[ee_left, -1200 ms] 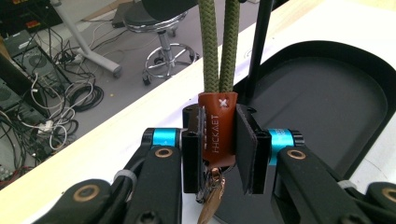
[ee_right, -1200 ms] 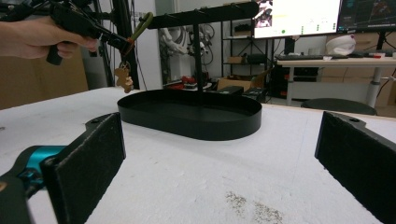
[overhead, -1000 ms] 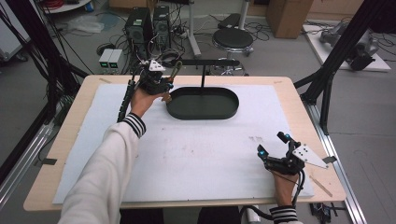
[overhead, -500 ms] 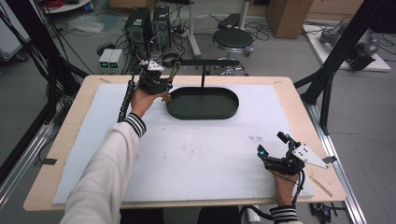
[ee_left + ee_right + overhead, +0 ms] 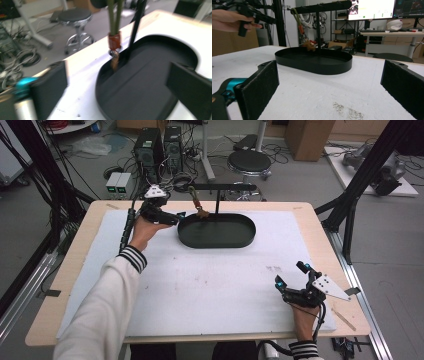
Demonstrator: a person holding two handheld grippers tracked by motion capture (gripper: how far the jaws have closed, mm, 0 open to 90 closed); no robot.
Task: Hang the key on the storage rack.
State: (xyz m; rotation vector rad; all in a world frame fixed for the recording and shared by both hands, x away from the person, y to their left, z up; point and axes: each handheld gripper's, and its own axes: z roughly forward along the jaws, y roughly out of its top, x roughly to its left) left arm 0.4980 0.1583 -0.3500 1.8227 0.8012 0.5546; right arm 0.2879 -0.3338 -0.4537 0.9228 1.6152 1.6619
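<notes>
Keychain [image 5: 195, 205] with its green strap hangs from the black crossbar [image 5: 222, 186] of the stand, its small brown charm dangling just over the rim of the black oval tray [image 5: 216, 231]. Hanging it looks done: the left gripper [image 5: 172, 217] sits just beside the strap, its jaws having just been opening, now wide with nothing between them. The right gripper [image 5: 291, 279] rests well apart near the table's [image 5: 65, 265] front edge, jaws spread and empty. What seems left is drawing the left hand away.

A black stool [image 5: 248, 161] and two computer towers [image 5: 159, 145] stand on the floor beyond the table [image 5: 65, 270].
</notes>
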